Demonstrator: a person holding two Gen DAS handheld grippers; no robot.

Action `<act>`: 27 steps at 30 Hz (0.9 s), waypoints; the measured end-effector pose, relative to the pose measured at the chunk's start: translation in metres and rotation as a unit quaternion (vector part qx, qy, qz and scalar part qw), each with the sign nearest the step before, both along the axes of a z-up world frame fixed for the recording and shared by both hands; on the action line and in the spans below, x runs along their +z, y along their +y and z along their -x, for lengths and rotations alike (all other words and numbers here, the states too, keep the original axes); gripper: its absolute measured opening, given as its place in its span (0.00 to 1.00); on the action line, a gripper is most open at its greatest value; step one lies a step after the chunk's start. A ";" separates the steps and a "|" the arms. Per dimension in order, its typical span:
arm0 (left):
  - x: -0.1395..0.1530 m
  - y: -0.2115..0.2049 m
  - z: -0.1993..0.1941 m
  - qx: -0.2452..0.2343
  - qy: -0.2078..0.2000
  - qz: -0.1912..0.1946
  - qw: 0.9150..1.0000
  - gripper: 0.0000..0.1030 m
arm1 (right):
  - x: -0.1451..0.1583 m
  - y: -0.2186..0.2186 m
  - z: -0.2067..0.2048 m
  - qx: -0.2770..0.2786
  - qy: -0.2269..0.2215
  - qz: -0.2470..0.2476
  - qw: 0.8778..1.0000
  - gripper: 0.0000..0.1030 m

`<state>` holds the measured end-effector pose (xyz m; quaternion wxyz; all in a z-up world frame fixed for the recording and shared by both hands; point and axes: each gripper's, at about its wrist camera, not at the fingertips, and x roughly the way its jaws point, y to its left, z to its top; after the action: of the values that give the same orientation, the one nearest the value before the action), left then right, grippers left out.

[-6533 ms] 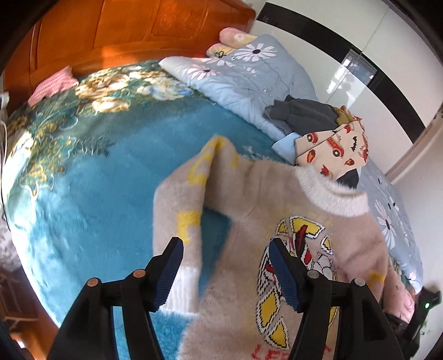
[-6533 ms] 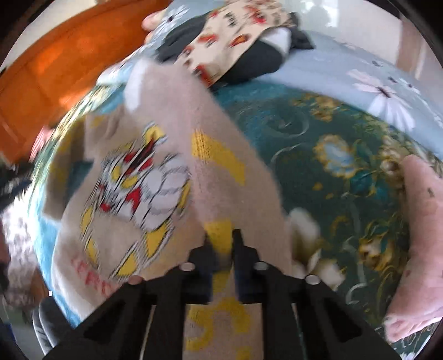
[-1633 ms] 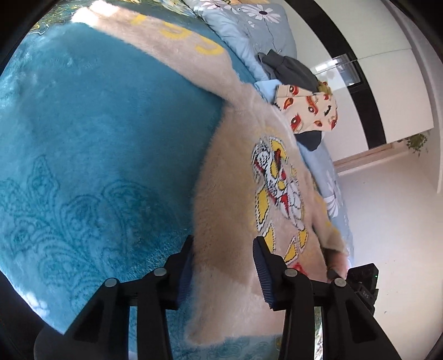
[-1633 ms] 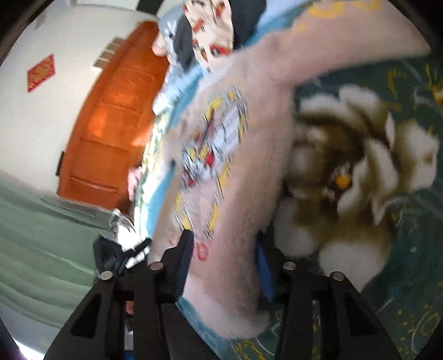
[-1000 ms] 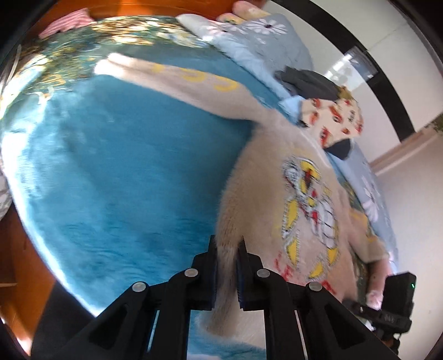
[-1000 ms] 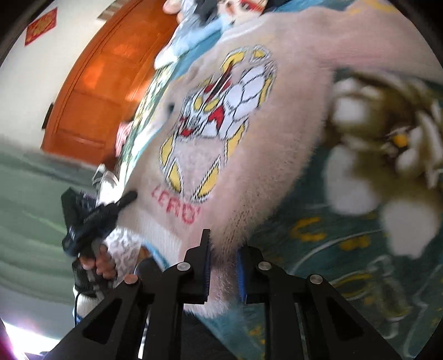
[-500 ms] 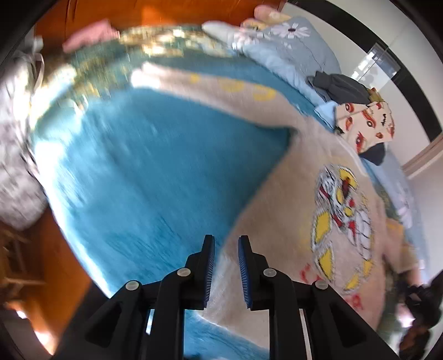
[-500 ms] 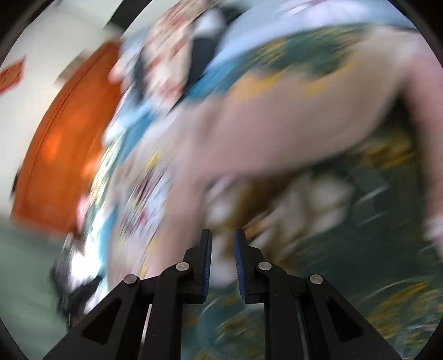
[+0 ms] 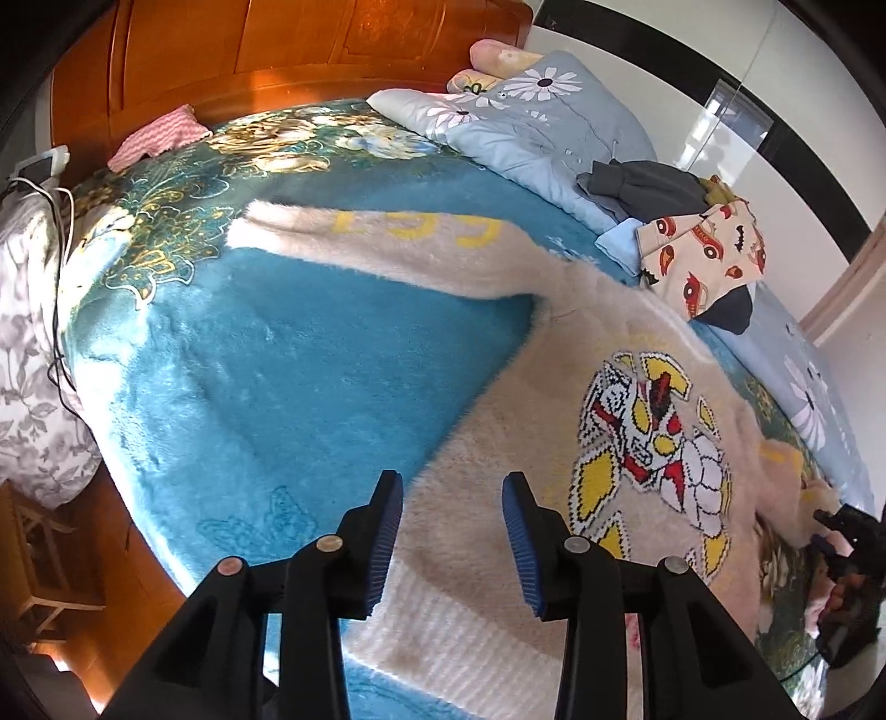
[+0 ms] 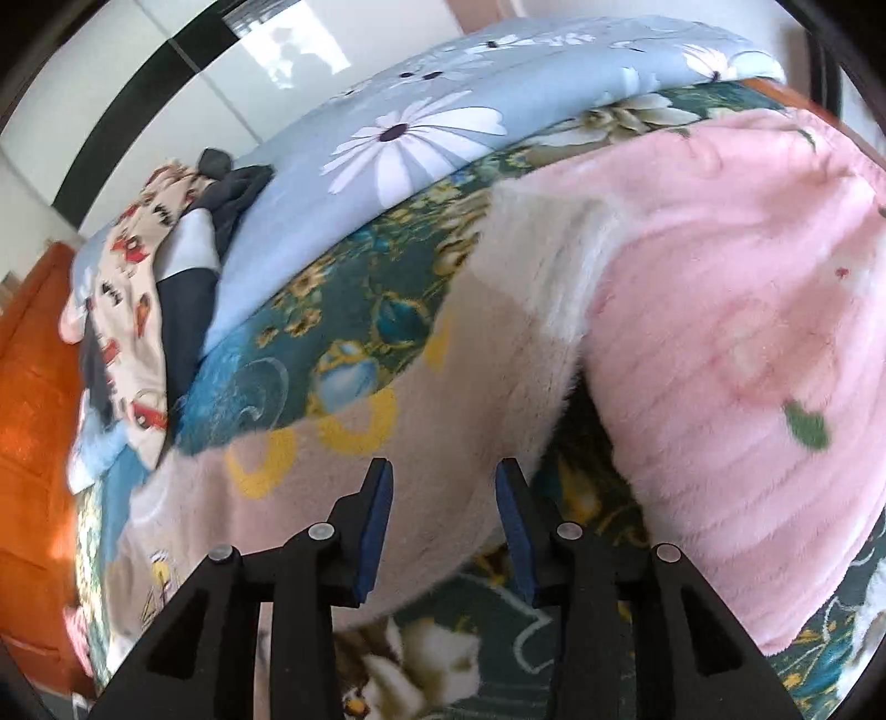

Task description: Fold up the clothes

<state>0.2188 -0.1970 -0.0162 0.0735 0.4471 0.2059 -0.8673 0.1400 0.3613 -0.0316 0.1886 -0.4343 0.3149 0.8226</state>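
Note:
A beige fluffy sweater point(image 9: 526, 443) with a robot picture lies face up on the blue blanket point(image 9: 277, 387), its left sleeve point(image 9: 387, 243) stretched out towards the headboard. My left gripper point(image 9: 451, 498) hangs just above the white ribbed hem point(image 9: 459, 637). Its jaws are opening, the pads off the cloth. In the right wrist view the other sleeve point(image 10: 443, 387), with yellow rings and a white cuff point(image 10: 537, 249), runs up and to the right. My right gripper point(image 10: 443, 487) hovers over that sleeve, jaws opening, the cloth under the gap and not pinched.
A pink fleece garment point(image 10: 747, 360) lies against the sleeve's right side. A pile of clothes topped by a car-print piece point(image 9: 703, 249) sits on the daisy quilt point(image 9: 542, 111). Behind are the wooden headboard point(image 9: 277, 50), a pink striped cloth point(image 9: 160, 133) and a charger cable point(image 9: 55, 194).
Both grippers were shut on the sweater's hem a second ago and have let go, their jaws now apart. The right gripper has swung over to the right sleeve; the left has lifted a little.

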 end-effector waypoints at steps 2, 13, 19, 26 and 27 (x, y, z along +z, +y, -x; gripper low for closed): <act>-0.001 0.002 0.001 0.000 0.002 -0.003 1.000 0.41 | -0.004 0.003 0.002 -0.005 -0.004 0.003 1.000 0.39; -0.016 0.010 0.010 -0.016 -0.004 -0.031 0.999 0.46 | 0.019 0.001 0.012 0.032 0.058 0.027 0.997 0.04; -0.016 0.001 0.011 -0.012 0.005 -0.050 0.999 0.46 | 0.087 -0.052 0.029 0.123 0.143 -0.010 0.982 0.02; -0.015 -0.017 0.008 0.006 0.012 -0.062 0.998 0.46 | 0.138 -0.178 0.071 0.277 0.199 -0.045 0.939 0.02; -0.016 -0.020 0.007 0.009 0.012 -0.063 0.998 0.46 | 0.136 -0.200 0.077 0.301 0.195 -0.046 0.932 0.02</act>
<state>0.2119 -0.2169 -0.0318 0.0506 0.4389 0.2648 -0.8571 0.0626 0.1617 0.1041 -0.1130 -0.3309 0.1613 0.9229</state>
